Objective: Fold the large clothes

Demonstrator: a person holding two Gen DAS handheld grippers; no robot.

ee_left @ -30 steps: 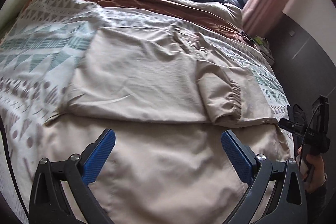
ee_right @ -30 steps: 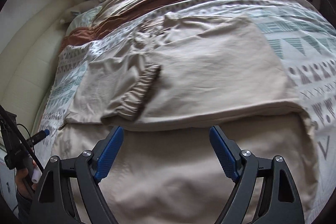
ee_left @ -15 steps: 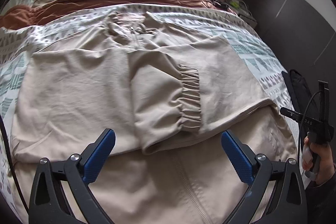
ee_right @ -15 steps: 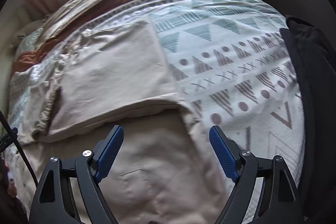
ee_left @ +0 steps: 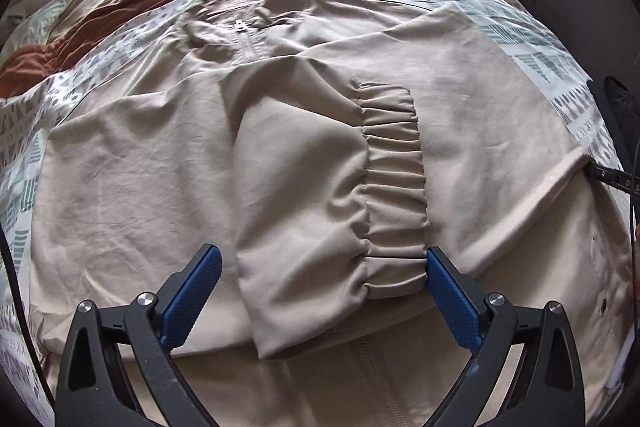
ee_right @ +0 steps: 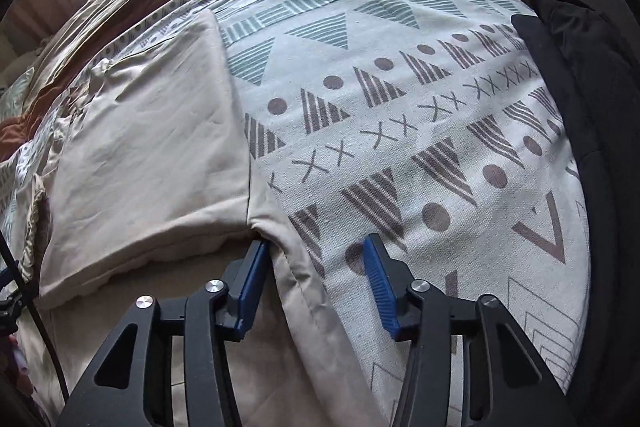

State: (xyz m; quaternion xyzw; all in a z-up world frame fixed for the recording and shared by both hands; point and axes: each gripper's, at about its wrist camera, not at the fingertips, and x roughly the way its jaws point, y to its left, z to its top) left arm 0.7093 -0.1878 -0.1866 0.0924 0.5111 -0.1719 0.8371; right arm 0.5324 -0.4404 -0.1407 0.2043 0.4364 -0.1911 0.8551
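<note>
Closing, the right gripper (ee_right: 316, 259) fingers straddle the beige jacket's (ee_right: 152, 155) side edge.

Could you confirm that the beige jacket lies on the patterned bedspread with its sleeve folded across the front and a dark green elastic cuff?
Not quite: the cuff is beige like the rest of the jacket, not dark green, as the left wrist view shows. The sleeve does lie folded across the front, on the patterned bedspread.
</note>
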